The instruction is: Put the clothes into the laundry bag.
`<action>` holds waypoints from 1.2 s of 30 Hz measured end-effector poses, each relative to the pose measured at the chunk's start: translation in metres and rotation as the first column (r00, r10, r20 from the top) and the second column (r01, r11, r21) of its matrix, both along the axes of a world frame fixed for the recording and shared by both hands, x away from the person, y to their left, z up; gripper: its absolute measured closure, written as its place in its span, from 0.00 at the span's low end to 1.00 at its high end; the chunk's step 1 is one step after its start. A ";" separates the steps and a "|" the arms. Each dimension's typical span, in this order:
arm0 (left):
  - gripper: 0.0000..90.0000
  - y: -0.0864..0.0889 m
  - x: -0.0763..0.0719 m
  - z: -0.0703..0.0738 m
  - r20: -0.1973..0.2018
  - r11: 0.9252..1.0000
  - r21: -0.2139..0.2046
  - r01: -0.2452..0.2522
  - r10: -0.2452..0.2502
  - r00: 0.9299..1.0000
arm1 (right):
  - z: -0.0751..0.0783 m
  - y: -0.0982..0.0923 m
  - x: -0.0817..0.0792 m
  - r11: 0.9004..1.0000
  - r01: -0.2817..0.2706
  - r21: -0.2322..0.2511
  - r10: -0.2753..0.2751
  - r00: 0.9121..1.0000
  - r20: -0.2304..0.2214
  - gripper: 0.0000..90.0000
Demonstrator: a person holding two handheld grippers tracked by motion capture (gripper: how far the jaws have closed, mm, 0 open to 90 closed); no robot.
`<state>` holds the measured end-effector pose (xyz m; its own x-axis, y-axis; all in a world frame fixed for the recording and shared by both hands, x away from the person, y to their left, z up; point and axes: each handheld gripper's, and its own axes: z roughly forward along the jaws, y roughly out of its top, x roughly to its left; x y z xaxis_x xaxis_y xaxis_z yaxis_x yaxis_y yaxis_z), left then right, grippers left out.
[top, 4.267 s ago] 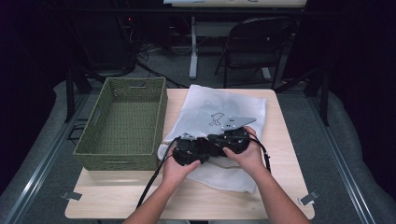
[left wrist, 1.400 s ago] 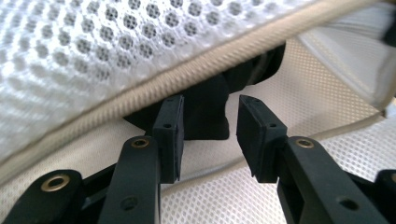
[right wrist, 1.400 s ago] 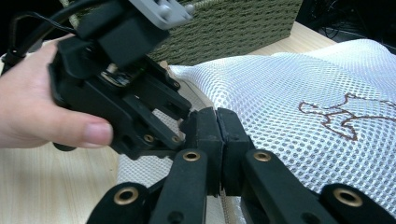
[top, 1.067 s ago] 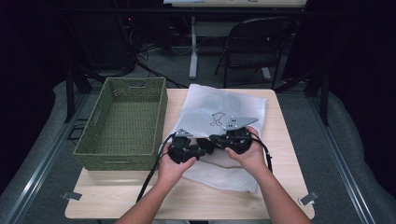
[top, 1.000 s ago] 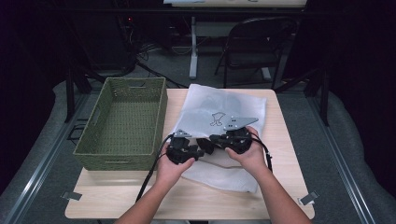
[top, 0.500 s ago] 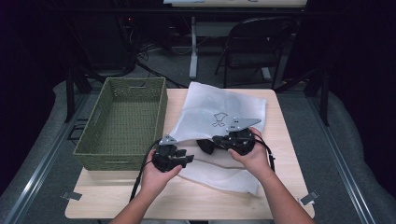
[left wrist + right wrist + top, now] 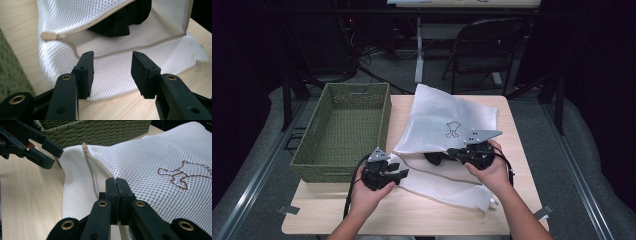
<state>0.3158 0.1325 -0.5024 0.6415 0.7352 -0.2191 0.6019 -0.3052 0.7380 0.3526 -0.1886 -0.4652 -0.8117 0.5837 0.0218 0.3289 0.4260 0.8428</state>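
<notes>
A white mesh bag (image 7: 447, 122) with a beige zipper and a brown stitched figure lies on the wooden table (image 7: 422, 215). My right gripper (image 7: 452, 151) is shut on the upper zipper edge of the bag (image 7: 150, 162) and holds the mouth open; its jaws (image 7: 116, 181) press together over the zipper. A black cloth (image 7: 120, 20) sits inside the opening, seen as the dark lump (image 7: 433, 158) from above. My left gripper (image 7: 402, 173) stands open and holds nothing; its fingertips (image 7: 112, 65) hover just before the bag's lower layer (image 7: 120, 75). The left gripper (image 7: 37, 147) is also in the right gripper view.
A green woven basket (image 7: 344, 127) stands on the table's left side, close behind my left gripper, and its wall (image 7: 100, 130) rises beyond the bag. Bare table lies along the front edge. A folding chair (image 7: 484, 45) stands beyond the table.
My left gripper has drawn away leftward from the right one, to the bag's left corner, and stands open. The right gripper stays put, and the bag's mouth has spread open.
</notes>
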 end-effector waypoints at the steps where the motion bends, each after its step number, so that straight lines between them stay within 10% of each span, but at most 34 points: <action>1: 0.59 0.000 -0.001 -0.001 -0.008 1.000 -0.008 -0.012 0.012 1.000 | 0.000 -0.001 0.000 1.000 0.001 0.000 -0.001 1.000 0.002 0.99; 36: 0.58 0.013 -0.010 -0.011 0.009 0.993 0.056 -0.106 0.105 0.994 | -0.002 -0.026 0.002 0.998 0.054 0.032 -0.054 0.999 -0.004 0.99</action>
